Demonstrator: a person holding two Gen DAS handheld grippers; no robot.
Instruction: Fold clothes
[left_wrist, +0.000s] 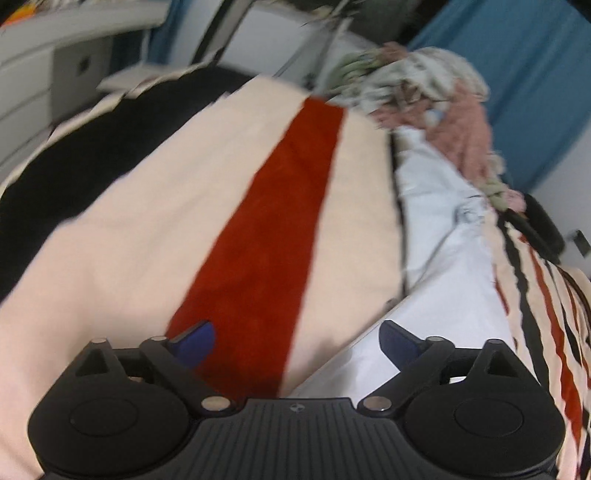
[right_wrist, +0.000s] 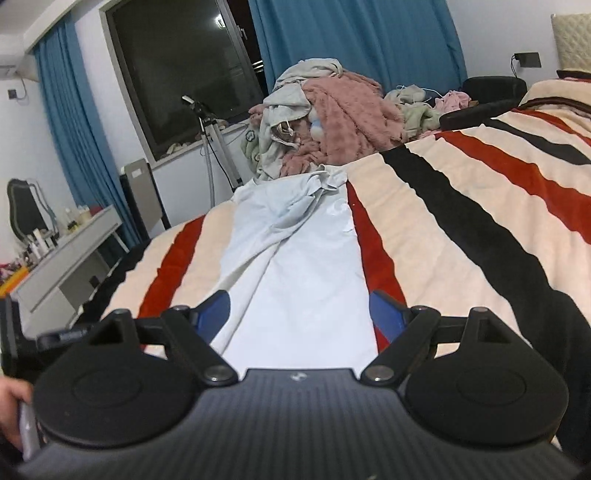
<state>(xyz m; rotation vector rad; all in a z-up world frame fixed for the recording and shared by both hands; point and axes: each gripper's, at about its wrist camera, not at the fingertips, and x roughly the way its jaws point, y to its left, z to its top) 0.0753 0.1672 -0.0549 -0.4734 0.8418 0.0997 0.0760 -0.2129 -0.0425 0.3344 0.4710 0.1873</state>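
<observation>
1. The pale blue garment (right_wrist: 306, 266) lies stretched lengthwise on the bed's striped blanket (right_wrist: 461, 206), its far end rumpled near the heap of clothes (right_wrist: 332, 114).
2. The right tool (right_wrist: 299, 314) hangs over the near hem, fingers spread, gripping nothing; the left tool (left_wrist: 297, 343) is likewise released, beside the garment's edge.
3. My judgement: a fold is being set up or has just been laid; which, the scene cannot settle.

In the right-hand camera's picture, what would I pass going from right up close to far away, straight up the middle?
Right tool → pale blue garment spread on the striped blanket → pile of unfolded clothes → blue curtain.
</observation>
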